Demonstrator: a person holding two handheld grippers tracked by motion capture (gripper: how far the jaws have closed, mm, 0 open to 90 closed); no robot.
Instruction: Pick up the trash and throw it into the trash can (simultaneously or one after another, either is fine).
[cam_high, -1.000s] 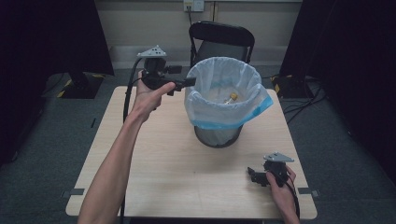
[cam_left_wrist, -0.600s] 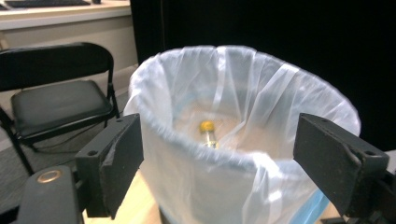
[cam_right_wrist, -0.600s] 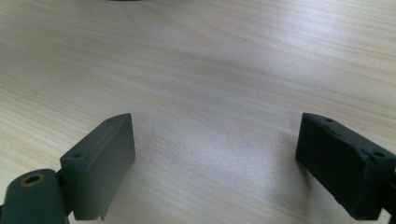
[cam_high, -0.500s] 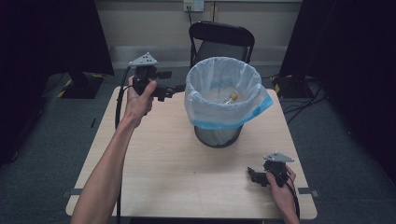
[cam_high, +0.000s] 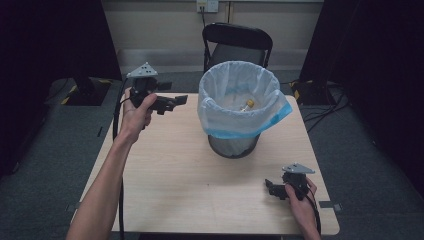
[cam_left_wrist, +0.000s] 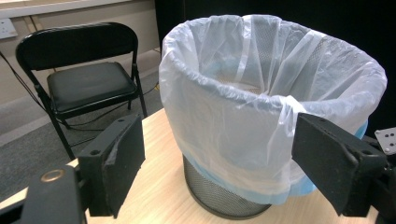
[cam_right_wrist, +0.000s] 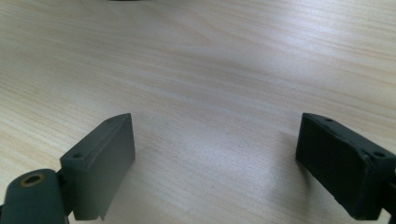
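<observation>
Both grippers wide open, empty: left gripper (cam_high: 172, 102) near bin liner (cam_left_wrist: 261, 140); could prob snag plastic, tip bin.

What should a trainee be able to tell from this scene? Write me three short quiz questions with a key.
1. True or false: the left gripper is shut on the bag that lines the bin.
2. Where is the right gripper? A: inside the bin. B: at the near right corner of the table. C: on the chair seat.
3. What colour is the small thing lying inside the bin?
Key: 1 false, its fingers are open and apart from the bag; 2 B; 3 yellow.
</observation>
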